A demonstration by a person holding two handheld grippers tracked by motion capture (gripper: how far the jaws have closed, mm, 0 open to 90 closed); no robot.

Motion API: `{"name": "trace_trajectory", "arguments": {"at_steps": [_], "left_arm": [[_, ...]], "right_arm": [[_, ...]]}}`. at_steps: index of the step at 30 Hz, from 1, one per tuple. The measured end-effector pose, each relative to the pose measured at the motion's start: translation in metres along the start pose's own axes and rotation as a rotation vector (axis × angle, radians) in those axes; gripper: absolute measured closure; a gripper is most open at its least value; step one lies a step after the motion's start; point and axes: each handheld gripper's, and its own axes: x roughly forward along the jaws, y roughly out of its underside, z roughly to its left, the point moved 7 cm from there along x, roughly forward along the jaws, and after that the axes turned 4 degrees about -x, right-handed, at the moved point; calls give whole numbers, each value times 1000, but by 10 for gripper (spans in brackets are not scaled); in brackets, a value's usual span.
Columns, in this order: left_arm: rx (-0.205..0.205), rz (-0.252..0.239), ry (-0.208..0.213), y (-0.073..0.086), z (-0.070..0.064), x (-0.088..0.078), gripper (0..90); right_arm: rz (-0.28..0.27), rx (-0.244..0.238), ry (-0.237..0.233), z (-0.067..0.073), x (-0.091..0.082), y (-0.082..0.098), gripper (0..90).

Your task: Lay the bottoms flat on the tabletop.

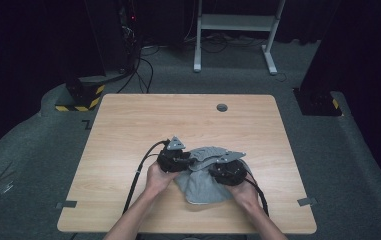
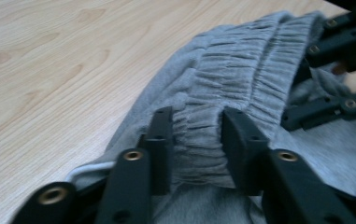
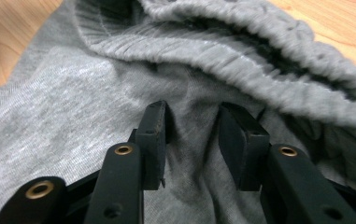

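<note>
- Grey garment [image 1: 205, 182] lies bunched on the near middle of the wooden table [image 1: 128, 125], both grippers down on it.
- Left gripper [image 2: 196, 135]: jaws partly apart, straddling the gathered elastic waistband [image 2: 241, 79]. The band sits between the pads; they look to touch its sides, but a firm clamp isn't evident.
- Right gripper [image 3: 192, 140]: jaws partly apart over the flat grey fabric just below the waistband fold; a ridge of cloth rises between the pads, not pinched.
- High view: left gripper [image 1: 173, 159] sits at the garment's left edge, right gripper [image 1: 228, 170] on top of it towards the right, close together.
- Step, as I read it: taking hold of the waistband at two points to lift or spread the garment.
- Next move calls for: both jaws closing fully on cloth, the right one probably needing to reach up to the band first, then pulling apart evenly.
- Risk: grabbing a single layer, so the garment twists instead of opening flat.
</note>
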Motion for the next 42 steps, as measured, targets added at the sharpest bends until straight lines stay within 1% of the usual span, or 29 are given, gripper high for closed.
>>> {"name": "trace_trajectory", "arguments": {"at_steps": [1,2,3,4,5,8,10,12,14,16,17,18,19,20,22,23,24,25,26,28,30,32,33,35,38,40,42], "left_arm": [[-15,-1,-1,-1,2,0,777],[-35,-4,-10,-2,5,-1,827],[-62,-9,-15,-2,9,-2,856],[-96,-16,-13,-3,13,-4,862],[-123,-23,-17,-4,17,-7,865],[-183,-44,-49,-7,29,-14,870],[-215,-55,-73,-8,37,-18,871],[-239,-51,-103,-8,44,-21,871],[-248,-43,-139,-9,52,-26,871],[-270,-33,-169,-10,59,-30,871],[-275,-23,-187,-9,63,-31,871],[-275,-11,-213,-8,67,-31,870],[-283,2,-232,-5,70,-31,870],[-302,11,-242,-2,74,-31,870],[-325,29,-270,5,83,-31,869],[-345,37,-276,8,87,-31,868],[-358,45,-275,12,90,-29,864],[-356,51,-275,15,90,-28,855],[-346,45,-265,16,88,-27,836],[-331,30,-250,17,83,-28,719],[-314,4,-232,14,78,-32,601],[-286,-21,-236,11,73,-39,525],[-277,-35,-232,9,71,-43,496],[-259,-64,-227,7,66,-50,460],[-230,-79,-223,8,59,-58,447],[-230,-78,-212,13,55,-60,447],[-219,-59,-207,19,51,-60,447]], "right_arm": [[9,-5,-14,1,2,1,744],[22,-14,-20,2,3,3,806],[29,-24,-30,2,4,4,873],[30,-26,-37,3,4,6,884],[29,-25,-45,3,3,8,890],[26,-40,-69,6,-3,12,894],[22,-70,-76,9,-9,14,894],[14,-99,-82,12,-16,15,894],[4,-117,-83,13,-23,17,894],[-3,-131,-83,13,-30,19,894],[-6,-139,-79,12,-33,20,893],[-7,-141,-73,11,-36,22,893],[-9,-140,-69,9,-38,23,894],[-10,-142,-64,7,-39,24,893],[-7,-141,-49,3,-40,27,894],[-7,-136,-47,1,-40,28,893],[-6,-125,-48,-1,-39,29,891],[-8,-115,-47,-2,-38,29,885],[-10,-111,-44,-2,-38,29,876],[-28,-109,-28,-1,-39,26,792],[-54,-95,-20,-1,-43,24,728],[-86,-74,0,-5,-50,22,702],[-106,-51,2,-7,-53,21,699],[-133,-13,7,-14,-58,20,699],[-124,5,42,-26,-58,17,708],[-117,19,65,-33,-55,15,708],[-98,32,97,-43,-50,14,706]]}}
